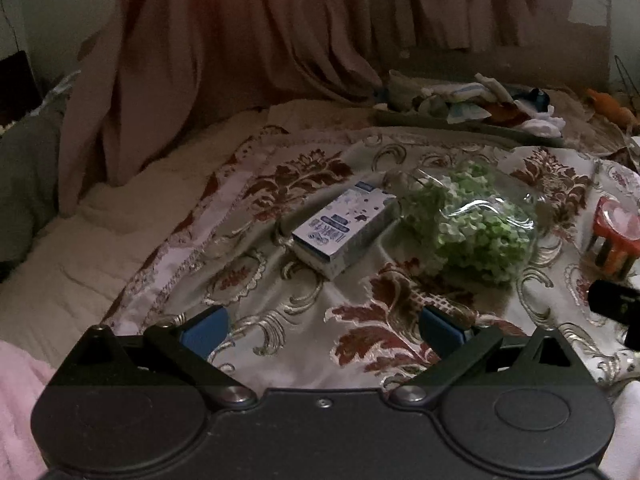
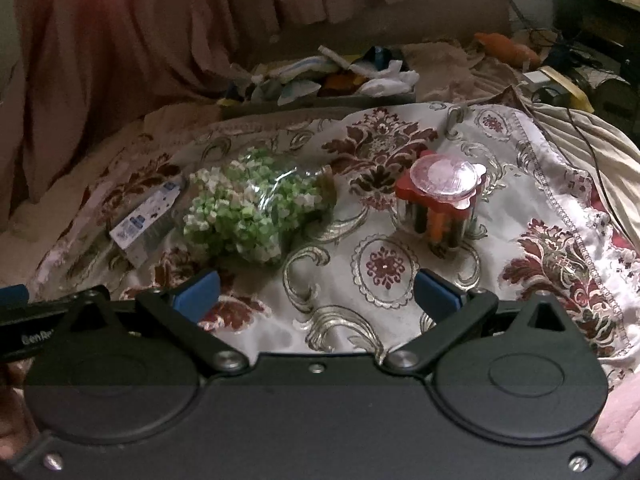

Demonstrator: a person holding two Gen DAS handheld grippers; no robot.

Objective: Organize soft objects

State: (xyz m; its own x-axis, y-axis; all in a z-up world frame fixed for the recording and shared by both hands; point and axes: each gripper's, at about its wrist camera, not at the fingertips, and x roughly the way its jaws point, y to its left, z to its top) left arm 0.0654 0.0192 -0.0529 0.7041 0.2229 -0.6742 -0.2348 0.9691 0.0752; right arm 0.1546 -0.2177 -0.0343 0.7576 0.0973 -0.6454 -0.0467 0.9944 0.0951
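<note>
- Left wrist view: my left tool hangs low over the patterned cloth on the bed, its blue pads wide apart and nothing between them. I judge it is held back so that I can first choose what to take.
- Bagged green and white flowers lie ahead and a little to the right, on the cloth. The clear wrap makes them slippery, so I think a grip on the bunch itself will hold better than one on the loose plastic.
- The small white and blue box lies flat just beside the flowers, on their left side, maybe touching the wrap; I cannot tell.
- Right wrist view: my right tool is also spread open and empty, low over the same cloth.
- The jar with the red lid stands upright ahead and to the right, apart from the flowers, which lie ahead on the left.
- A tray with mixed soft things sits far behind, near the curtain. It is probably where the soft things should go, so the flowers seem the likely first pick.
</note>
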